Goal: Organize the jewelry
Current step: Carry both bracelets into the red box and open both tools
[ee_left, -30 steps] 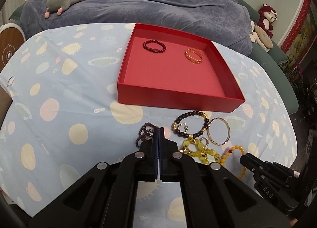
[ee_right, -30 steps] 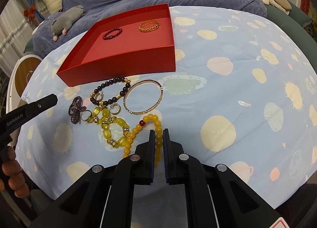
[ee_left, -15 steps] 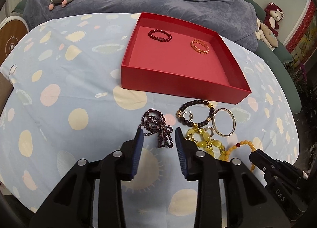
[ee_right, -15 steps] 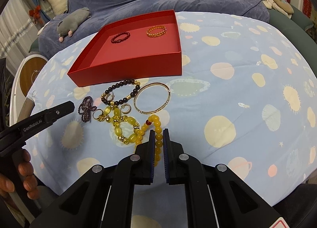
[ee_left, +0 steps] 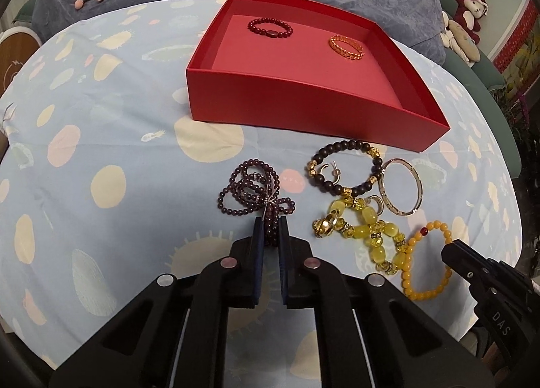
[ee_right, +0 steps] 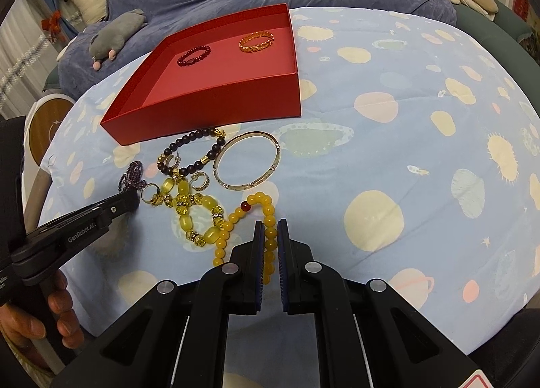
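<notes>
A tangled purple bead bracelet point(ee_left: 249, 190) lies on the spotted blue cloth in front of the red box point(ee_left: 303, 108). My left gripper point(ee_left: 270, 219) is closing on its near loop, and the pads press on the beads. In the right wrist view that gripper point(ee_right: 133, 199) reaches in from the left onto the purple beads point(ee_right: 133, 172). My right gripper point(ee_right: 270, 224) is shut on the orange bead bracelet point(ee_right: 260, 200), which rests on the cloth. Inside the box lie a dark red bracelet point(ee_left: 270, 27) and a gold chain bracelet point(ee_left: 346, 47).
Between the two grippers lie a black bead bracelet point(ee_left: 344, 165), a thin metal bangle point(ee_left: 401, 187), a chunky yellow bracelet point(ee_left: 368, 222) and small rings. A person's hand point(ee_right: 50, 313) holds the left gripper. A blue-covered sofa with plush toys stands behind the round table.
My left gripper opened, sank onto the purple bracelet and closed on its near loop. The right gripper kept still on the orange beads.
</notes>
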`<state>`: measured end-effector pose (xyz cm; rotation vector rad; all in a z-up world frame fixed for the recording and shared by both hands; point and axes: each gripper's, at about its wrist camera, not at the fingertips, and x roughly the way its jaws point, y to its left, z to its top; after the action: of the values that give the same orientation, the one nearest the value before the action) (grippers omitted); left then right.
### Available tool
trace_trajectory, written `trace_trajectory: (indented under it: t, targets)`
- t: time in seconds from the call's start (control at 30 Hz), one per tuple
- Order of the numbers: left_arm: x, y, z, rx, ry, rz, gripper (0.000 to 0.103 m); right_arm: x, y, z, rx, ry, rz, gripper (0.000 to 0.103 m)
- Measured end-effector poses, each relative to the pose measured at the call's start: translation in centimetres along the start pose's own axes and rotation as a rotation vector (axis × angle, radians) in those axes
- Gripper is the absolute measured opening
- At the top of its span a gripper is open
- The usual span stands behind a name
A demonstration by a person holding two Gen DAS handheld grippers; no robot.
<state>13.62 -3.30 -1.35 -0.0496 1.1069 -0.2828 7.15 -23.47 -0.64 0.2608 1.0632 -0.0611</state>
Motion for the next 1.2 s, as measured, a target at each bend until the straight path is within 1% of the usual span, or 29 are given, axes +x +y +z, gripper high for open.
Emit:
trace_trajectory:
  t: [0.1,0.3,0.43,0.57,0.67,0.8,0.93,1.03,1.2]
  targets:
    - [-1.2,0.4,0.3,-0.015,-0.018,-0.014,0.006,-0.4,0.1,0.1,-0.003,-0.006,0.005,0.008]
    - [-4.7,1.0,1.6,-0.045,-0.074,-0.036,0.006,-1.9,0.9,0.5,-0.017,-0.036,0.033,0.008]
    - [-6.9,1.3,3.2,-0.087,-0.098,-0.077,0.006,-3.3,1.6,1.1,-0.030,-0.059,0.066,0.008]
    - [-8.1,0.5,5.1,-0.069,-0.124,-0.085,0.006,-4.7,2.3,2.7,-0.048,-0.097,0.087,0.008]
    - [-8.4,-0.3,6.8,-0.044,-0.136,-0.092,0.006,-5.5,2.7,4.9,-0.068,-0.129,0.100,0.008]
    - [-8.2,-1.1,9.9,-0.033,-0.150,-0.132,0.006,-6.1,3.3,8.7,-0.091,-0.172,0.121,0.008]
    - [-7.3,-1.8,13.2,-0.016,-0.160,-0.153,0.007,-5.5,3.6,12.8,-0.086,-0.194,0.156,0.008]
    - [-5.7,-2.0,15.2,-0.015,-0.146,-0.171,0.007,-4.0,3.9,15.5,-0.075,-0.191,0.179,0.008]
    - [-1.7,-1.6,17.7,-0.035,-0.089,-0.187,0.007,0.0,4.4,18.4,-0.090,-0.162,0.157,0.008]
